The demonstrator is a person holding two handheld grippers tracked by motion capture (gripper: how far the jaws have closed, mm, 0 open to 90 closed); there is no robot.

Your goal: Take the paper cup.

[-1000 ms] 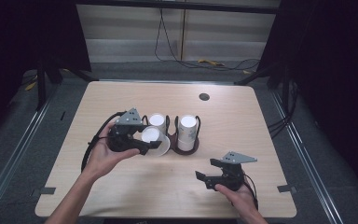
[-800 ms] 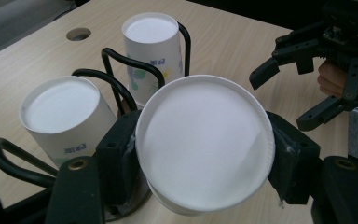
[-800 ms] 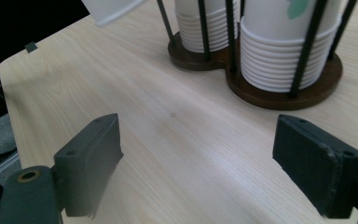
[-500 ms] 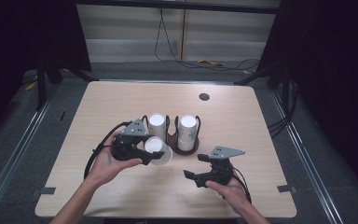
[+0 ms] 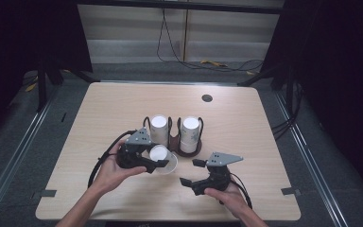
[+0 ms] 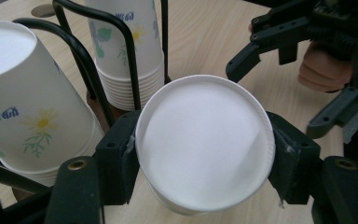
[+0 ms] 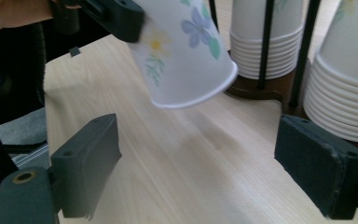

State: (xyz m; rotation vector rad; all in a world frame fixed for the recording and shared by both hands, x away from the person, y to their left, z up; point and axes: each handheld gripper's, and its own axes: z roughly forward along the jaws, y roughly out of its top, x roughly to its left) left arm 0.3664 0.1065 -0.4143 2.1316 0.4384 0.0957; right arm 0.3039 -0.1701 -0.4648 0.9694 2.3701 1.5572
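Between our right gripper (image 5: 192, 172) and the held paper cup (image 5: 162, 158) the table (image 5: 246, 127) lies free, while the cup rack (image 5: 172, 136) blocks the way behind.

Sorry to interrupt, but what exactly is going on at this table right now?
A person is working with two hand-held grippers. The left hand-held gripper is shut on an upside-down flowered paper cup, held just in front of the cup holder with its two cup stacks. The right hand-held gripper has just been opening; its jaws stand wide with nothing between them, facing the cup.
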